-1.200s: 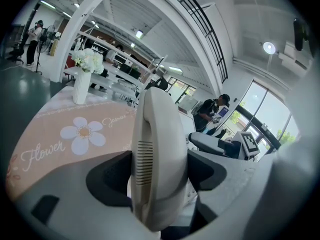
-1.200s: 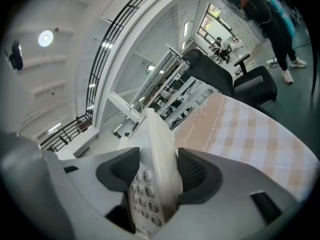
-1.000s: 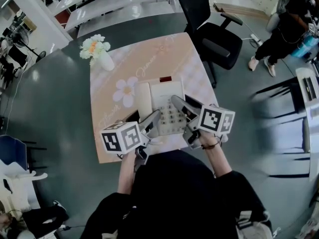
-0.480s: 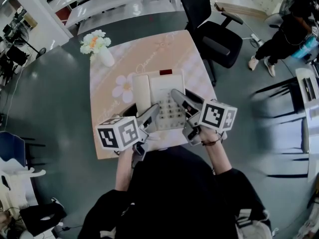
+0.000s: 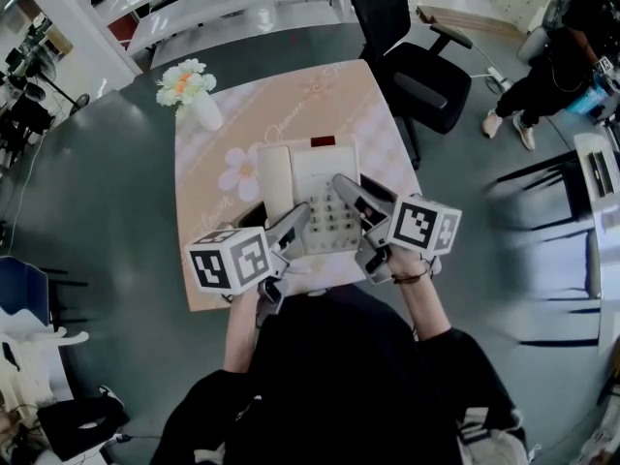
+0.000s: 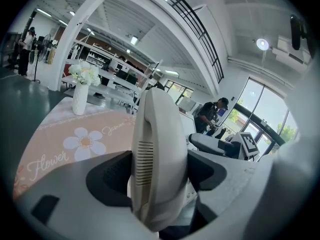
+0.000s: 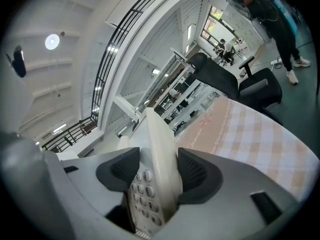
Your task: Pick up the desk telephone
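The cream desk telephone [image 5: 312, 194] sits over the peach tablecloth [image 5: 291, 100], handset on its left side and keypad on the right. My left gripper [image 5: 291, 231] holds its near left end; in the left gripper view the handset [image 6: 160, 134] fills the gap between the dark pads and my left gripper [image 6: 160, 171] is shut on it. My right gripper [image 5: 352, 200] grips the near right edge; in the right gripper view the base with its number keys [image 7: 142, 196] is clamped in my right gripper [image 7: 156, 176]. Whether the phone touches the table is unclear.
A white vase of flowers [image 5: 199, 105] stands at the table's far left corner. A black office chair [image 5: 417, 71] is beyond the table's right side. A person [image 5: 557, 61] stands at the far right. Long white tables [image 5: 223, 3] line the back.
Over the last second the telephone and both grippers shifted slightly away from me across the table. Nothing has moved in the last half second.
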`<state>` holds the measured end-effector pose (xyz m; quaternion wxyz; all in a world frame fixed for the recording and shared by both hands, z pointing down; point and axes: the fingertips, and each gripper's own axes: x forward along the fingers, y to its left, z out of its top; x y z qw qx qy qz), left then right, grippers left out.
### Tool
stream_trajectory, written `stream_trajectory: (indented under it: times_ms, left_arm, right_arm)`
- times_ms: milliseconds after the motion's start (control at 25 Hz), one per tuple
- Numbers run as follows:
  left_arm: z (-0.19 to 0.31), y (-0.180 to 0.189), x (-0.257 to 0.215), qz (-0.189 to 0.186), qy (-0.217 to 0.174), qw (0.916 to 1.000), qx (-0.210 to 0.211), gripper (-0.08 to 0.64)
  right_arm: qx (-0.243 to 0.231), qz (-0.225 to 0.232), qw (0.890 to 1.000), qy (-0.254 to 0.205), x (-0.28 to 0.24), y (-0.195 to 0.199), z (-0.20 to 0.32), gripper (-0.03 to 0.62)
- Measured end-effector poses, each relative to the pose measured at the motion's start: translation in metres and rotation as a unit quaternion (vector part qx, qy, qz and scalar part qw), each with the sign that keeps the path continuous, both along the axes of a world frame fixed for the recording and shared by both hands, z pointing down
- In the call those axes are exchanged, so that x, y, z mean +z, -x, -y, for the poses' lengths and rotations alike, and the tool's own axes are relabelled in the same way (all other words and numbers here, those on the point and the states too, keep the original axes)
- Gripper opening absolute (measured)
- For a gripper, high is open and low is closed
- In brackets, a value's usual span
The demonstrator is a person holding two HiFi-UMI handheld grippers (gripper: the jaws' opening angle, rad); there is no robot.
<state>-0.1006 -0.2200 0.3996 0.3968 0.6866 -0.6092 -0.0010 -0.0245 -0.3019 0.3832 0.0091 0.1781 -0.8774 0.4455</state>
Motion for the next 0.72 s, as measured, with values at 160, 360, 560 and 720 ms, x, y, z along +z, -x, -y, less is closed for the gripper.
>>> stream_trajectory:
  times_ms: [160,360,560,720]
  left_arm:
    - [0.0009,-0.0003,0.0008,0.002,0.002,1.0,0.001,0.327]
    - [0.002,-0.0018,-0.0004,-0.001,0.003,1.0,0.003,0.327]
    - [0.0042,-0.0019,0.0009,-0.002,0.004,1.0,0.003,0.327]
    - [0.0054,0.0,0.0027,-0.002,0.005,1.0,0.002,0.327]
  right_arm:
    - [-0.002,0.009,1.0,0.004,0.0002,0.0011,-0.0002,0.227]
    - [0.009,-0.015,1.0,0.005,0.0027,-0.0053,0.0024,0.226]
    - [0.005,-0.006,1.0,0.004,0.002,-0.0033,0.0042,0.227]
    - [0.001,0.0,1.0,0.004,0.003,0.0004,0.0048,0.227]
